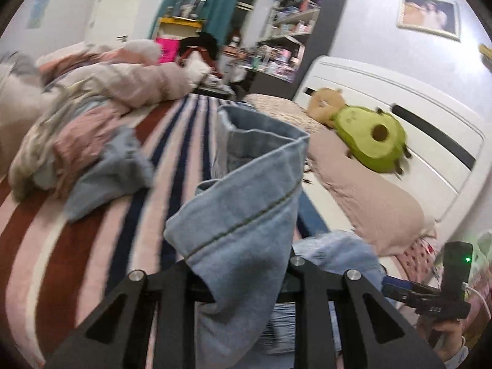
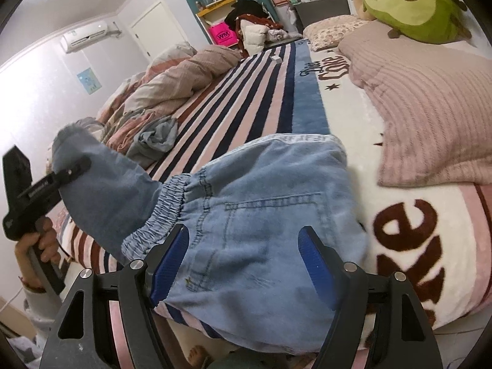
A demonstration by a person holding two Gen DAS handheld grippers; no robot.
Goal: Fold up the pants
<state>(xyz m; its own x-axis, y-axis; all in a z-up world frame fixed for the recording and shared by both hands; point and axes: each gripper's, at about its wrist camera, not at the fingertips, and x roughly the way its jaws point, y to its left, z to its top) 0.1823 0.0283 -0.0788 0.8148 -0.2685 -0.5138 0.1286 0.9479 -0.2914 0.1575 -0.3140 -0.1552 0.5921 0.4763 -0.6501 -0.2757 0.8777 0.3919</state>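
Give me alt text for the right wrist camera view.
Light blue denim pants lie on a striped blanket, the open right gripper poised over them. The left gripper holds up one pant leg; a green avocado plush sits behind.

Pants lay on the bed near its front edge, one leg lifted off to the left in the left gripper. Right gripper stood over the waist end, fingers either side. Pillow lay right of the pants, plush toy behind it, heaped bedding behind left.
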